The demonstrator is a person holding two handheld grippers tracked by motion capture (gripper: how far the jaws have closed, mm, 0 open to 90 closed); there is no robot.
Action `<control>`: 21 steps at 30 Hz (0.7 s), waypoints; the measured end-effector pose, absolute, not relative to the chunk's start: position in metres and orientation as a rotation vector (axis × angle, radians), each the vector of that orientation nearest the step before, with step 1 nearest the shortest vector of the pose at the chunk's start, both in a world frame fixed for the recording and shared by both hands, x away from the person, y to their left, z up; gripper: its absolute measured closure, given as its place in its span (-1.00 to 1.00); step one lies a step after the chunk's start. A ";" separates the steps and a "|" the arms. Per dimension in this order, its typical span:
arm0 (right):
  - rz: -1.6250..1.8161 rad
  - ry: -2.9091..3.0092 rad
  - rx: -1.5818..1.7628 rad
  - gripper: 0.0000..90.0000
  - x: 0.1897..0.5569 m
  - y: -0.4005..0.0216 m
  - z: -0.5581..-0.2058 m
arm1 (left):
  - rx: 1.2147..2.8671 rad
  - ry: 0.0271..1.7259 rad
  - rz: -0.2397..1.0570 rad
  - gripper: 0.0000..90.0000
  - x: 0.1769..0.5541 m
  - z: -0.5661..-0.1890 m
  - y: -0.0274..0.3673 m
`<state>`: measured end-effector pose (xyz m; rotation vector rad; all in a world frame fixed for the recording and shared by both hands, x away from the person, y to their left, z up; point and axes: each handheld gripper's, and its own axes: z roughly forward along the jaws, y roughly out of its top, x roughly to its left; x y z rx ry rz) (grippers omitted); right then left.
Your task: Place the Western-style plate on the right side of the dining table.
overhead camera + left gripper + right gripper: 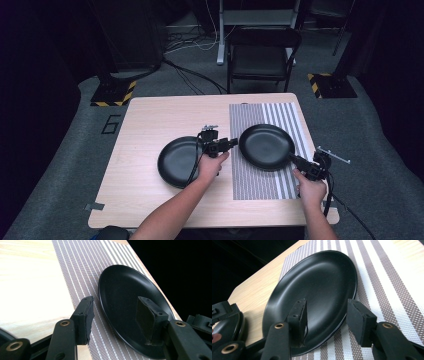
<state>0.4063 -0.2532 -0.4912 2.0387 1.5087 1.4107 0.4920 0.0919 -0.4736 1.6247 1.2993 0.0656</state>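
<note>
A "6" outlined on the grey floor

Matt black plate, woven mat, wood-grain table.

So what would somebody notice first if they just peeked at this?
Probably the two round black plates: one black plate on the striped grey-and-white woven placemat at the table's right, and a second black plate on the bare light wooden table beside it. Next, the person's two hand-held tools: the left tool between the plates, and the right tool with open jaws at the mat plate's rim.
</note>
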 end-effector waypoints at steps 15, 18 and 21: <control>1.431 1.595 1.951 0.11 0.399 -0.245 -0.482 | 1.645 1.286 0.163 0.06 0.476 -0.464 0.165; 1.422 1.629 1.931 0.11 0.398 -0.242 -0.480 | 1.626 1.300 0.162 0.06 0.474 -0.461 0.182; 1.430 1.631 1.947 0.11 0.397 -0.242 -0.481 | 1.621 1.298 0.190 0.06 0.469 -0.456 0.199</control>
